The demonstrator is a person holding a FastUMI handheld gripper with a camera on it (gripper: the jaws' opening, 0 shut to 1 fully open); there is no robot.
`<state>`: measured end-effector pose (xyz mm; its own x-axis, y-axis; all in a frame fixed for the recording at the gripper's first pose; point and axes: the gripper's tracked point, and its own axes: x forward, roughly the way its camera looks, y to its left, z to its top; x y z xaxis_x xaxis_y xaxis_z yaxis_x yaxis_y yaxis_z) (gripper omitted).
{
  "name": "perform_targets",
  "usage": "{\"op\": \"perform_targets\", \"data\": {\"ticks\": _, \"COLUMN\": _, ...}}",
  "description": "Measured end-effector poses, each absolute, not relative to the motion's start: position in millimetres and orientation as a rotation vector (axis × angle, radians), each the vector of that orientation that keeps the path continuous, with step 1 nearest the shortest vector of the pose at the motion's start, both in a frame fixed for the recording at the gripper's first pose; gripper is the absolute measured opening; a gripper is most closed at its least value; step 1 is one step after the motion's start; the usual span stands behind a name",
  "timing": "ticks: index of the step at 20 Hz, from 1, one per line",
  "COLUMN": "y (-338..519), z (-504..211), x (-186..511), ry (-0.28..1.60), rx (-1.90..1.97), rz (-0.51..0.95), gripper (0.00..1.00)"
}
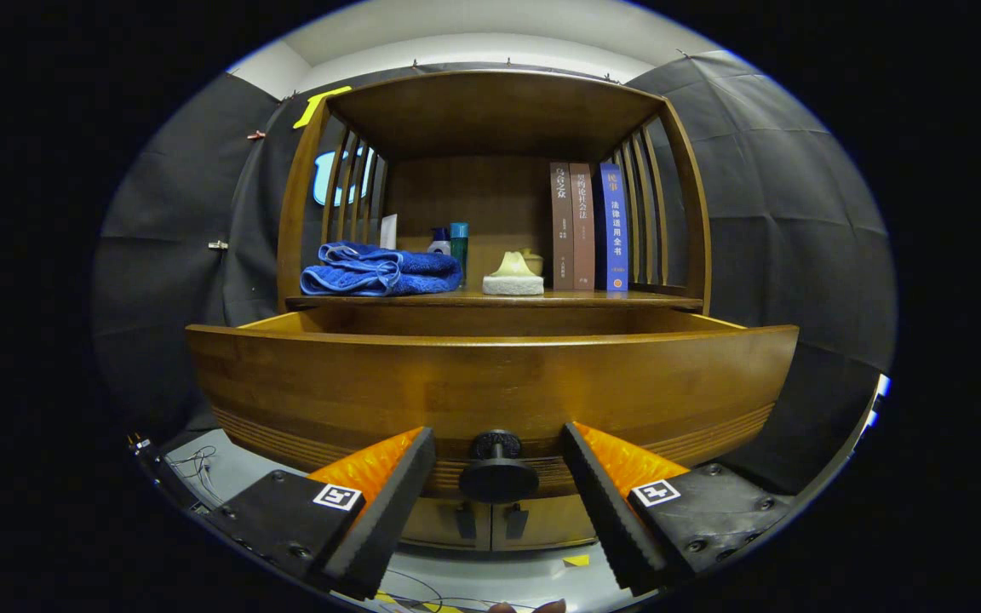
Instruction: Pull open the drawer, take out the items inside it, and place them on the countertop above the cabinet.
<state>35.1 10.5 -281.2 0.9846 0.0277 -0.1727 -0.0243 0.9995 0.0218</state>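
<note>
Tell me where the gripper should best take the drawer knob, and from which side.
Probably by its round head, from straight in front, one finger on each side. The knob juts out from the drawer front on a narrower stem, so the fingers can close behind the head. The gripper is open, fingers flanking it, not touching.

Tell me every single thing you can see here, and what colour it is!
wooden drawer: one, brown, pulled out below the countertop; its inside is hidden
round dark knob: one, black, on the drawer front, between the fingers
wooden countertop shelf: one, brown, above the drawer
folded blue towel: one, blue, on the countertop's left side
small bottles: two, one teal and one pale with a blue top, behind the towel
pale soap-like block: one, cream on white, mid-countertop
upright books: three, two brown and one blue, right of the block
lower cabinet doors: two, brown, under the drawer
fingers: two, open, either side of the knob, not touching it
</note>
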Motion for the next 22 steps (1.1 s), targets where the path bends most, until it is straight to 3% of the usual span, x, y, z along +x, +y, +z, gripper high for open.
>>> {"op": "perform_targets", "data": {"ticks": 22, "y": 19.3, "z": -292.8, "x": 151.3, "ry": 0.186, "rx": -0.030, "rz": 0.015, "gripper": 1.00}}
